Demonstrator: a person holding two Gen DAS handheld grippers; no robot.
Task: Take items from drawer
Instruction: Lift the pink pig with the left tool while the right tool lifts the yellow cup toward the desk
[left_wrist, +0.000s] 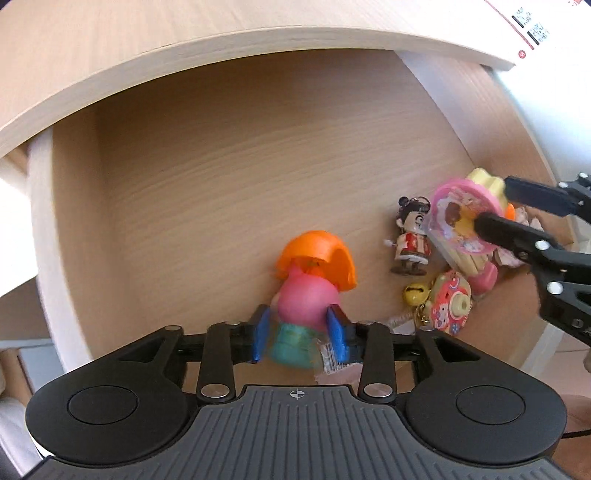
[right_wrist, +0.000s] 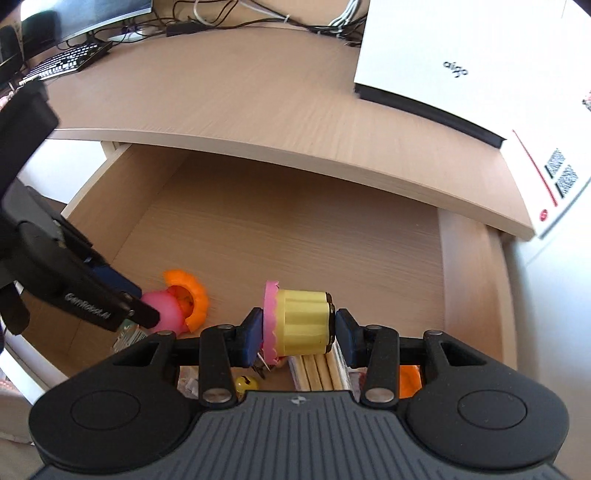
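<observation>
You are looking at one open drawer (left_wrist: 229, 177) under one desk top (right_wrist: 229, 96), and you are holding two grippers, left (left_wrist: 300, 334) and right (right_wrist: 300, 334). Lying in the drawer you are seeing one pink toy with an orange cap (left_wrist: 308, 284), one small figurine (left_wrist: 410, 240), one yellow bell (left_wrist: 415, 294) and one round pink keychain toy (left_wrist: 448, 308). One yellow cupcake toy (right_wrist: 301, 319) is showing between the right gripper's pads, and one white box (right_wrist: 472, 62) is sitting on the desk

Left gripper (left_wrist: 301, 338) straddles a pink, orange-capped toy (left_wrist: 312, 284), pads flanking it; at three o'clock, right gripper (left_wrist: 495, 206) clamps a pink-and-yellow cupcake toy (left_wrist: 467, 214) above the drawer (left_wrist: 221, 166).
</observation>
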